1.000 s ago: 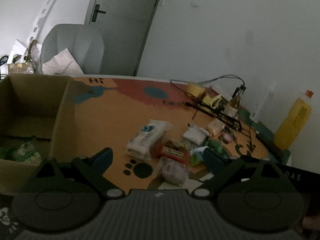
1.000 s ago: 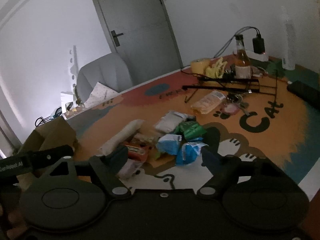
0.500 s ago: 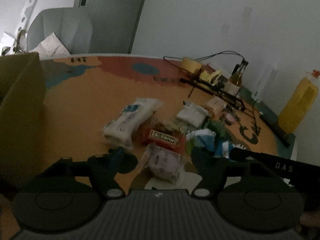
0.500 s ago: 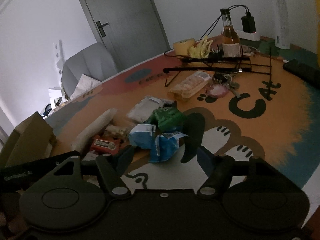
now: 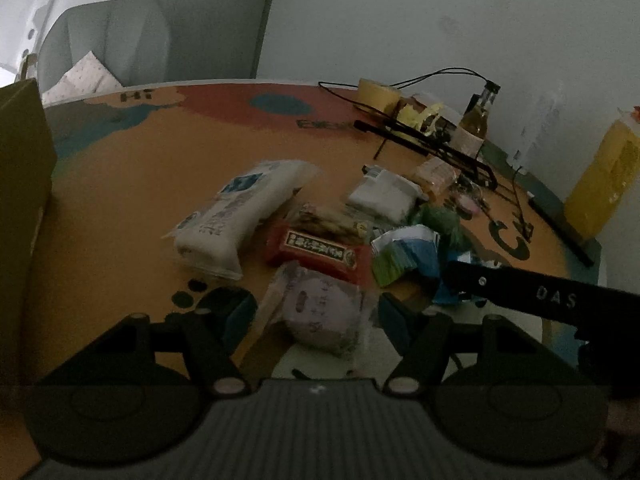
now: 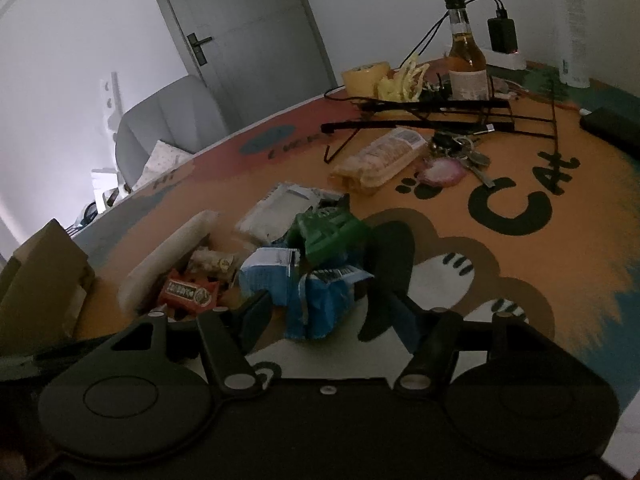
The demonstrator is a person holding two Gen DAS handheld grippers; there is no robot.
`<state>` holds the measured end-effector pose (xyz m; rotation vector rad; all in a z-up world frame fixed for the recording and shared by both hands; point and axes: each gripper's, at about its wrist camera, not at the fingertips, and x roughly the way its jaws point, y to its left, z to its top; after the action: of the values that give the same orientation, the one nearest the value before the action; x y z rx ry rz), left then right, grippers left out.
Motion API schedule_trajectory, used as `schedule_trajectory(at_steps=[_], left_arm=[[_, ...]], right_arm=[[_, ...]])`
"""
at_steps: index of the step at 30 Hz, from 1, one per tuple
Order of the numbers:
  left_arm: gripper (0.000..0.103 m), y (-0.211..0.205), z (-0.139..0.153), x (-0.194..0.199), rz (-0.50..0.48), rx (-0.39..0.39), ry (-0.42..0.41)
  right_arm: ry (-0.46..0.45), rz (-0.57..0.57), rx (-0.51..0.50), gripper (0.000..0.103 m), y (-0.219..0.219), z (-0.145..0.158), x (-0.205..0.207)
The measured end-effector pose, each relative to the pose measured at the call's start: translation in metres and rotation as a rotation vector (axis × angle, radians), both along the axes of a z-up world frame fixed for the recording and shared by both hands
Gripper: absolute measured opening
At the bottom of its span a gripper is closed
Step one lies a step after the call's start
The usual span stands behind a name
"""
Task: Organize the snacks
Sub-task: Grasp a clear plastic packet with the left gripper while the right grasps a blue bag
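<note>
A table (image 5: 132, 184) with an orange cartoon cover is seen beyond both grippers. A cardboard box (image 5: 20, 200) stands at the far left of the left gripper (image 5: 312, 316). A snack pile is spread just ahead of both. The left gripper's jaws have just been closing; a round pale packet (image 5: 320, 316) is framed between them, and contact cannot be told. The right gripper (image 6: 320, 312) has likewise just been closing, with a blue packet (image 6: 320, 300) set between its jaws; whether it is touched cannot be told.
</note>
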<state>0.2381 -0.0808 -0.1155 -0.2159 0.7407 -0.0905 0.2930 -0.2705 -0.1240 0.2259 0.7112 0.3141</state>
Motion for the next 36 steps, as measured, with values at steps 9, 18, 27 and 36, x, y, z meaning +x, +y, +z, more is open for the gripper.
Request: schedule_trajectory(at_steps=[9,18,27,36], left_arm=[[0.03,-0.003,0.004,-0.005,-0.032,-0.008,-0.013],[0.017,0.008,0.02,-0.019,-0.019,-0.049,-0.053],[0.016,0.026,0.048,-0.045,0.031,-0.056,-0.146],[0.016,0.058,0.086,-0.076,0.133,-0.044,-0.255]], right_arm=[[-0.016,0.008,0.008,0.028,0.001,-0.002,-0.002],[-0.075,0.032,0.032,0.027,0.008,0.019,-0.024],[-0.157,0.106,0.062,0.027,0.028,0.045,-0.041],[-0.222,0.216,0.088,0.027,0.065,0.073,-0.05]])
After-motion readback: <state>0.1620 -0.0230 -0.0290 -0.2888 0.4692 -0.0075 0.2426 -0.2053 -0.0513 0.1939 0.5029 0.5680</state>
